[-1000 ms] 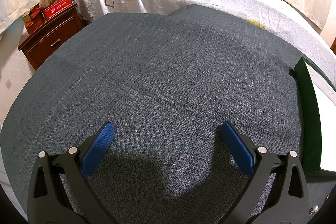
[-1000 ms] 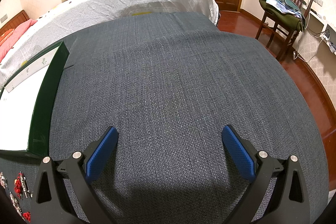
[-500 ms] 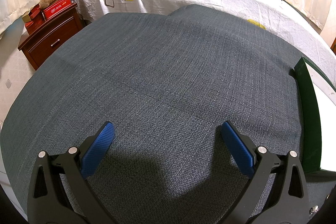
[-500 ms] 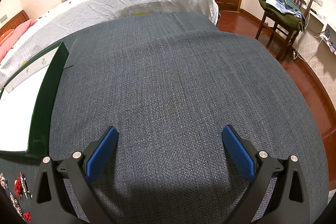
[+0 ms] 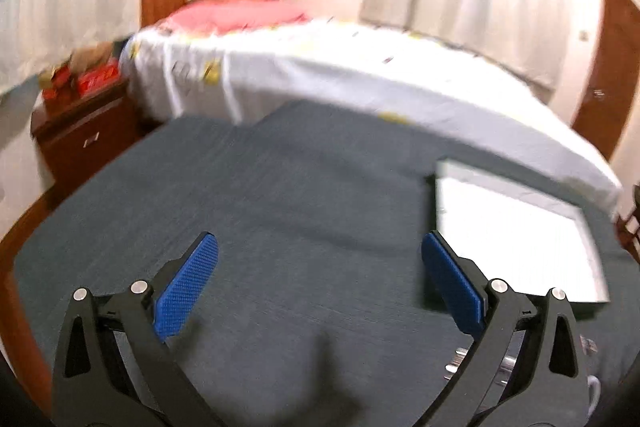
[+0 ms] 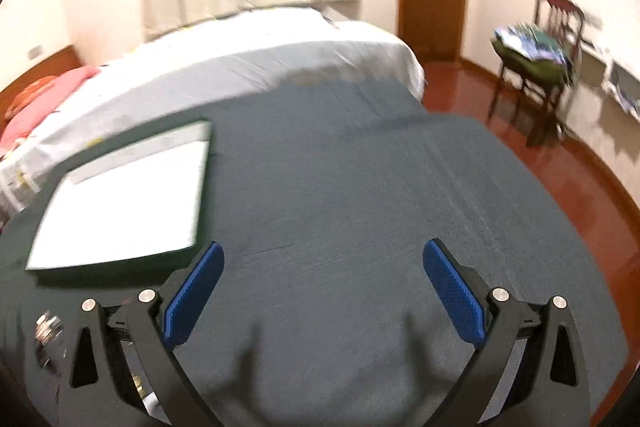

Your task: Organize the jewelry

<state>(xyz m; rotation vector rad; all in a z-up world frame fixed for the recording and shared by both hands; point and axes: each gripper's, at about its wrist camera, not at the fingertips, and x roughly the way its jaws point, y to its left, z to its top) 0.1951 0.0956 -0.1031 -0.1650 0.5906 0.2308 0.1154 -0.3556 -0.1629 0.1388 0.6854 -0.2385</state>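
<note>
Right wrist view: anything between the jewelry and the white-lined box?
Nothing visible. The jewelry lies on the dark cloth at lower left, the box just beyond it, bare cloth between. The right gripper is open and empty, off to the side.

Table cover [image 6: 340, 187]: dark woven cloth, matt. Floor [image 6: 560, 163]: glossy reddish wood. Gripper pads [image 5: 186, 293]: blue textured plastic.

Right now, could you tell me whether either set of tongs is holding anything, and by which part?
Nothing is held: the left tongs and right tongs are both open and empty.
</note>
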